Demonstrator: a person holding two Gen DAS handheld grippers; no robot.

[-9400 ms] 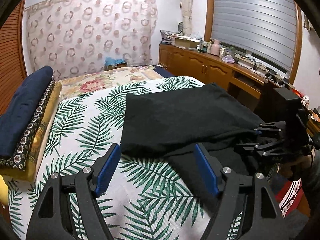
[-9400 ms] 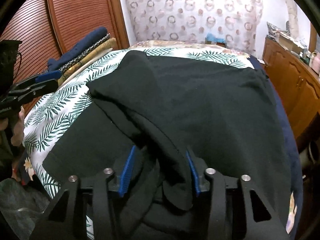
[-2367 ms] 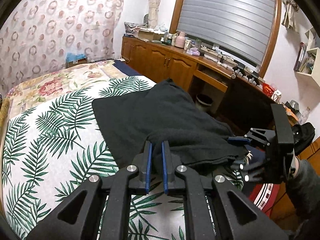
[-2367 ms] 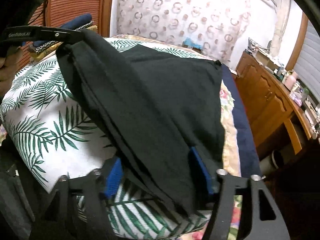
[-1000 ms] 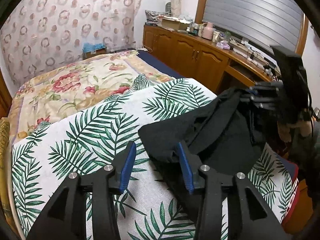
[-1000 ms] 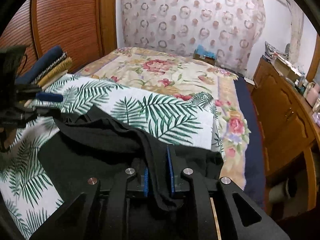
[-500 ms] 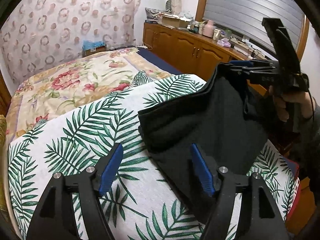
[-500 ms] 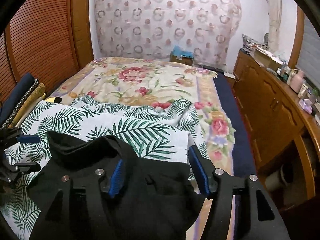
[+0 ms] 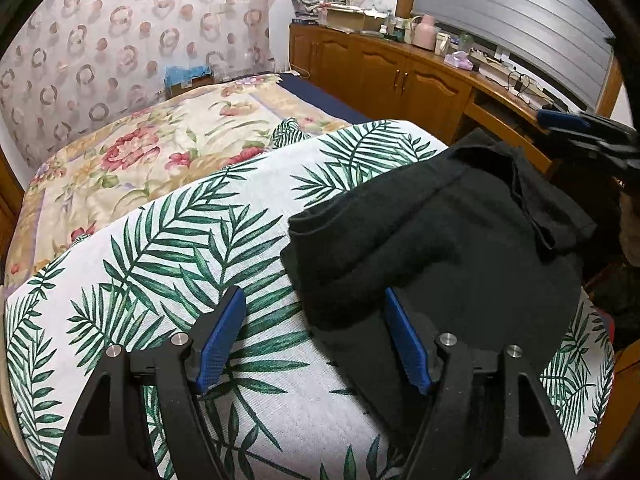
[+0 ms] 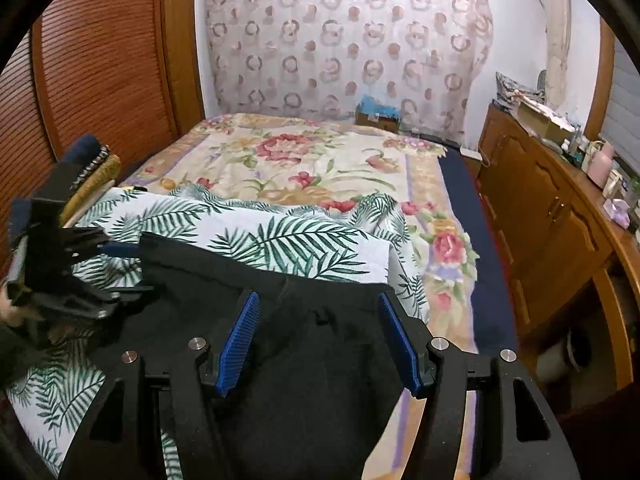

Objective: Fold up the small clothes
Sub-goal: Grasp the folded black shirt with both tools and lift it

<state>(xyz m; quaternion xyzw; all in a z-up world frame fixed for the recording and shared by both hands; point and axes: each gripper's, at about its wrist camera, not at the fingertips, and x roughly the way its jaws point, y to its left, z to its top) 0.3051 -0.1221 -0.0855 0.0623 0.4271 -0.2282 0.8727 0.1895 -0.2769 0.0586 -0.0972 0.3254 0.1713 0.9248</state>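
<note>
On the palm-leaf sheet (image 9: 208,248) at the near end of the bed (image 10: 320,160) lies one black garment (image 9: 448,240), folded over on itself into a thick bundle with a loose flap hanging at its far right corner. I count just that single piece of clothing to fold; in the right wrist view it (image 10: 304,360) fills the lower middle, its far edge running across the leaf print.

I have two grippers. My left gripper (image 9: 316,340) stands wide, its two blue pads apart: one pad over bare sheet, the other beside the near edge of the garment, with only a corner of cloth between them and neither pad pressing on it. My right gripper (image 10: 318,340) is also wide, both blue pads clear of the fabric that lies beneath and between them. Neither one holds anything.

Each camera catches the other tool: the right gripper shows blurred at the far right edge of the left view, the left one blurred at the left edge of the right view, near the garment's corner.

Beyond the sheet I see one floral bedspread (image 10: 312,160), one patterned curtain (image 10: 340,36), one long wooden cabinet (image 9: 400,76) with clutter on top, and a stack of three folded textiles (image 10: 94,168) by the slatted door (image 10: 96,60).
</note>
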